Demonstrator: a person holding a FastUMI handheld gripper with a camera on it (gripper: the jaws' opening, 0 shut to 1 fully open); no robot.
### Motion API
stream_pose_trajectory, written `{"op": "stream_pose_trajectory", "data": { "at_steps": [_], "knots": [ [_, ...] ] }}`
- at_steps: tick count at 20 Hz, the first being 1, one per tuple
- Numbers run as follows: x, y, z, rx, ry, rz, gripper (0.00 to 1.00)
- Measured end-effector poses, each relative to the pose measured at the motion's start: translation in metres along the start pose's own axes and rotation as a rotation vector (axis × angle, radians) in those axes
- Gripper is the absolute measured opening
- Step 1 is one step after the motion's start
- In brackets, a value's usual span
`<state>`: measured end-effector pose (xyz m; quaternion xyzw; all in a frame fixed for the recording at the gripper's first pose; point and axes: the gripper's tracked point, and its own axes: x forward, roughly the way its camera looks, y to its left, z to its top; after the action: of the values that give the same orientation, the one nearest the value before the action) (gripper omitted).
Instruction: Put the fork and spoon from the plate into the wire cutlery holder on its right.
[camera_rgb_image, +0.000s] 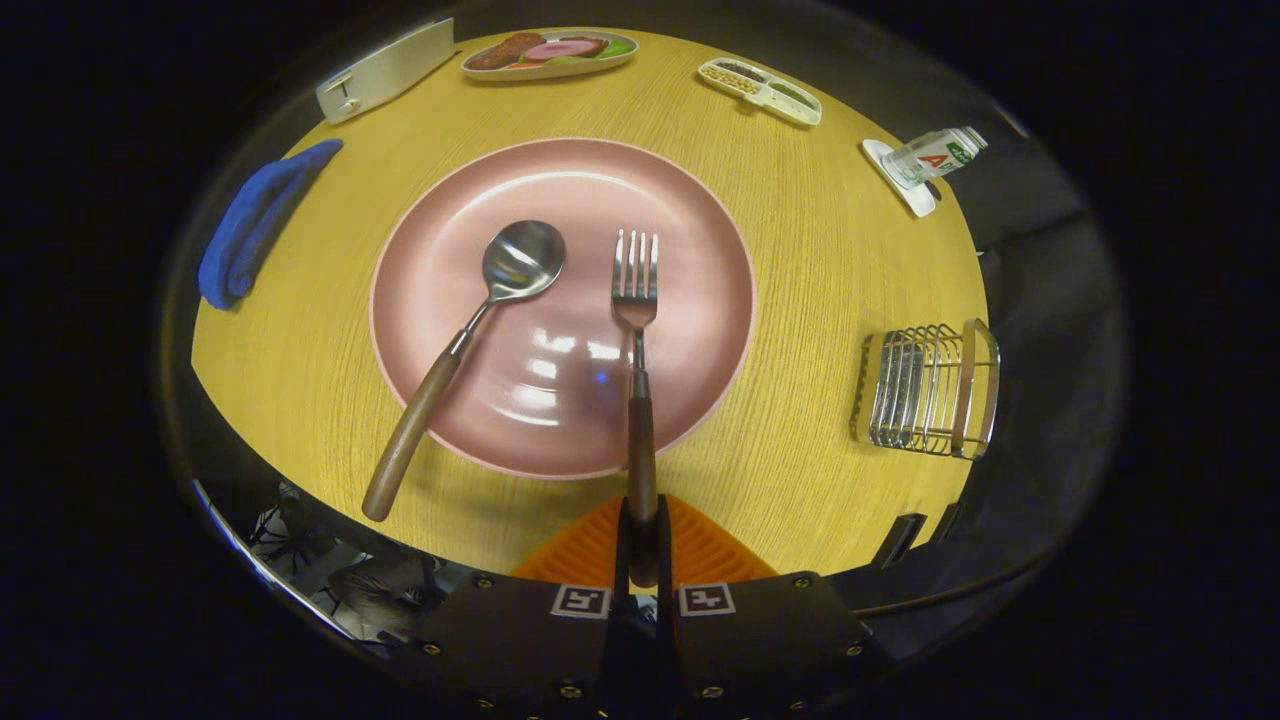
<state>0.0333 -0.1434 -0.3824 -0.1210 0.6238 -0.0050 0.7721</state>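
A pink plate lies in the middle of the yellow wooden table. On it rest a spoon, its wooden handle reaching past the plate's near left rim, and a fork with tines pointing away. My gripper is shut on the end of the fork's wooden handle, both fingers pressing on it just off the plate's near rim. The wire cutlery holder stands to the right of the plate, near the table's right edge, with nothing visible inside.
A blue cloth lies left of the plate. Beyond the plate are a dish of food, a white divided tray, a silver case, and a small bottle on a white coaster at the far right.
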Motion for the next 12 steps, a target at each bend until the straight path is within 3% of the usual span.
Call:
{"op": "stream_pose_trajectory", "data": {
  "at_steps": [3,4,12],
  "knots": [
    [-0.016,0.002,0.007,0.0,-0.039,0.004,0.11],
    [-0.013,0.003,0.014,0.005,-0.053,0.018,0.01],
    [-0.042,-0.02,0.015,0.004,-0.037,-0.064,0.01]
  ]
}}
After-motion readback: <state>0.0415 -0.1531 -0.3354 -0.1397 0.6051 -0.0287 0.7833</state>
